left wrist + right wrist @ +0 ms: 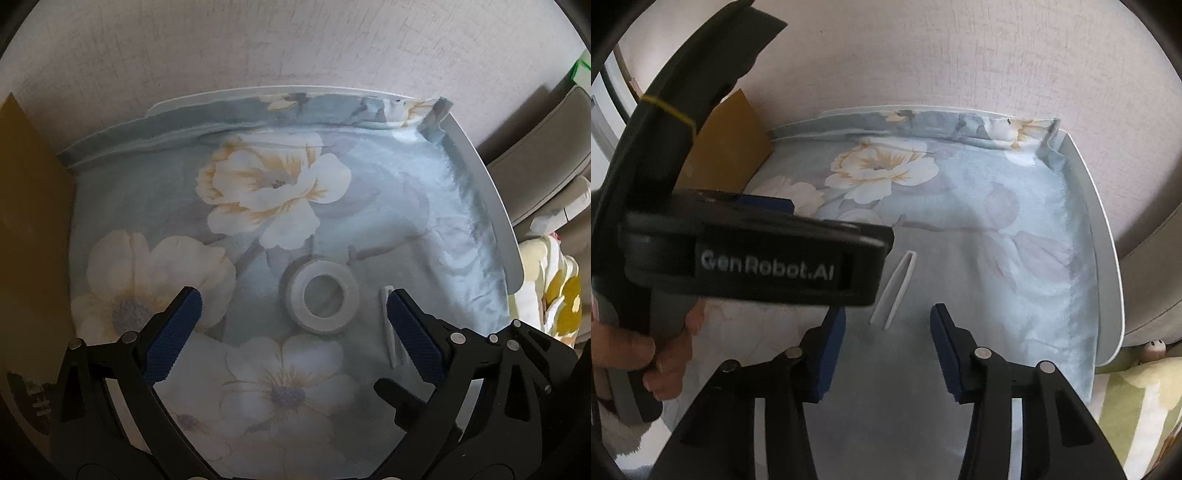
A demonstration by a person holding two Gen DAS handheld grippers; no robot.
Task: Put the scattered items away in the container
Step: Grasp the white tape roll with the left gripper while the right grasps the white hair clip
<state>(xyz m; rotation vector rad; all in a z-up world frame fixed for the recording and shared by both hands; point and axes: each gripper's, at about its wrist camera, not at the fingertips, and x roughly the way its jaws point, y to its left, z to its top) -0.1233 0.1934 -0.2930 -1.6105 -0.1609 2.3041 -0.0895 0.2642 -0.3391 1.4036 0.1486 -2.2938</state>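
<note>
Pick-up step, nothing grasped yet. Left gripper (293, 308) has its jaws wide apart and empty, straddling one roll of tape (320, 301) lying flat on the flowered cloth (424, 192). Right gripper (888, 332) is also spread and empty, with one pair of white tweezers (894, 290) just ahead between its tips. The tweezers sit just beside the tape. Container – possibly the brown box (729, 140) at the left edge, can't confirm. Next move, likely: lower and close on each item – thin tweezers need a low, centred pinch. Count: one tape, one tweezers, two grippers.
</note>
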